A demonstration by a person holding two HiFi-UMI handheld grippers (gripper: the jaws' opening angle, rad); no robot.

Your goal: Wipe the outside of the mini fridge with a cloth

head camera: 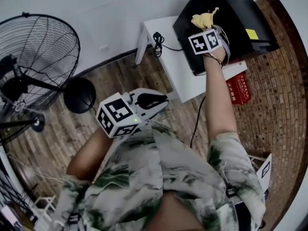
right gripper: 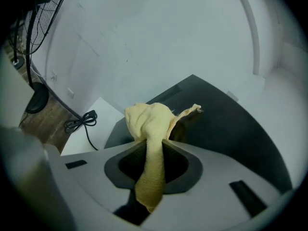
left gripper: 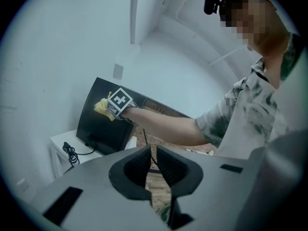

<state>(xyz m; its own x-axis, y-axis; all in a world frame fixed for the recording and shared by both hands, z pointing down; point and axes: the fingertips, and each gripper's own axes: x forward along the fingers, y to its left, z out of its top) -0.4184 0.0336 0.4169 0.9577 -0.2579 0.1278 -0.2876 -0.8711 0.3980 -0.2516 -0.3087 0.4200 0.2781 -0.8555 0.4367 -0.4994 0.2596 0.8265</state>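
Your right gripper (right gripper: 154,146), clamped on the yellow cloth (right gripper: 148,121), meets the mini fridge (right gripper: 226,124): wiping seems under way, most faces likely remain. Left gripper (left gripper: 153,165): nearly closed, empty.

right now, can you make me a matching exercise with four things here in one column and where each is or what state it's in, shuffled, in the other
1 yellow cloth
2 mini fridge
3 fan
4 left tongs

a on the white table
b empty, in front of the person's shirt
c clamped in the right tongs
d standing on the wood floor

Pairs: 1-c, 2-a, 3-d, 4-b
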